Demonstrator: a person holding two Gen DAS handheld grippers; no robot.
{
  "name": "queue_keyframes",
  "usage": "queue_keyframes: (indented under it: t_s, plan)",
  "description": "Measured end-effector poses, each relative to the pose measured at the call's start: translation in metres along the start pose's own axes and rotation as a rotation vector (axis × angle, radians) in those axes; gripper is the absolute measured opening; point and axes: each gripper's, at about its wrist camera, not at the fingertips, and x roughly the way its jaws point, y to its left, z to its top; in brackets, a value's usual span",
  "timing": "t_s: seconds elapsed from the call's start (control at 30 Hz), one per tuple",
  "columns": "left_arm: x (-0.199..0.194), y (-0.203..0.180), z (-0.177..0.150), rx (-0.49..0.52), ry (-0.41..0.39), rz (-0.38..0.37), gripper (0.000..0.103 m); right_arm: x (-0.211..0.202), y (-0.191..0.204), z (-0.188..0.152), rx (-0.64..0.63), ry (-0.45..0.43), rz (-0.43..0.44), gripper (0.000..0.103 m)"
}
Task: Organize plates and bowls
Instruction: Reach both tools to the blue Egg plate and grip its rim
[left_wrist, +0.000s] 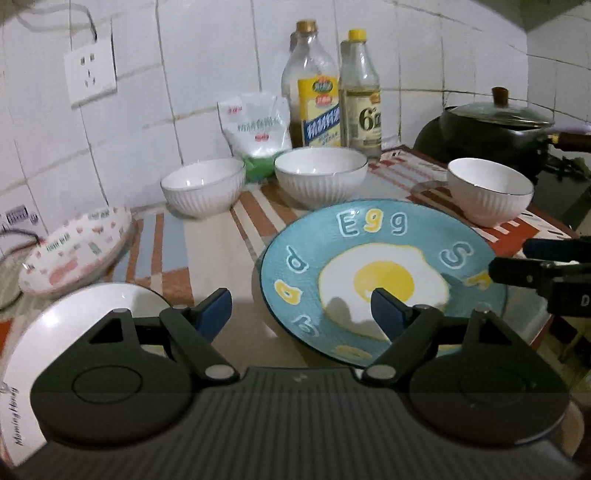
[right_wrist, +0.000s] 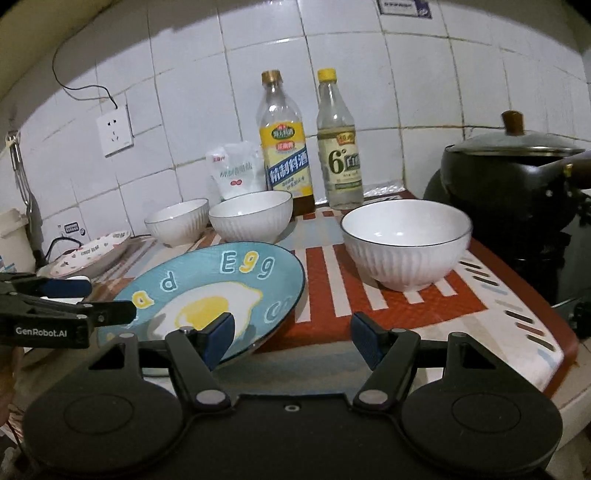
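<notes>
A blue plate with a fried-egg picture (left_wrist: 384, 273) (right_wrist: 221, 291) lies on the striped mat, nearest to both grippers. Behind it stand three white ribbed bowls: left (left_wrist: 203, 186) (right_wrist: 177, 221), middle (left_wrist: 320, 175) (right_wrist: 251, 216) and right (left_wrist: 489, 190) (right_wrist: 404, 243). A patterned plate (left_wrist: 77, 251) (right_wrist: 92, 254) sits at the far left, and a white plate (left_wrist: 74, 317) lies under my left gripper. My left gripper (left_wrist: 301, 308) (right_wrist: 99, 299) is open at the blue plate's near left rim. My right gripper (right_wrist: 291, 334) (left_wrist: 517, 258) is open at its near right rim. Nothing is held.
Two tall bottles (right_wrist: 284, 147) (right_wrist: 338, 147) and a white bag (right_wrist: 234, 171) stand against the tiled wall behind the bowls. A black lidded pot (right_wrist: 509, 177) sits on the stove at the right. The counter's edge (right_wrist: 554, 369) curves away at the near right.
</notes>
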Motion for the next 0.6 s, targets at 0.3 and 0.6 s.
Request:
queue_keyframes:
  t_s: [0.3,0.6]
  plan:
    - [0.028,0.012,0.004,-0.066,0.089,0.020,0.060,0.030,0.003,0.016,-0.024,0.039,0.054,0.070]
    - [0.042,0.017,0.007,-0.072,0.108,0.004,0.053,0.039,-0.009,0.010,0.040,0.074,0.082,0.060]
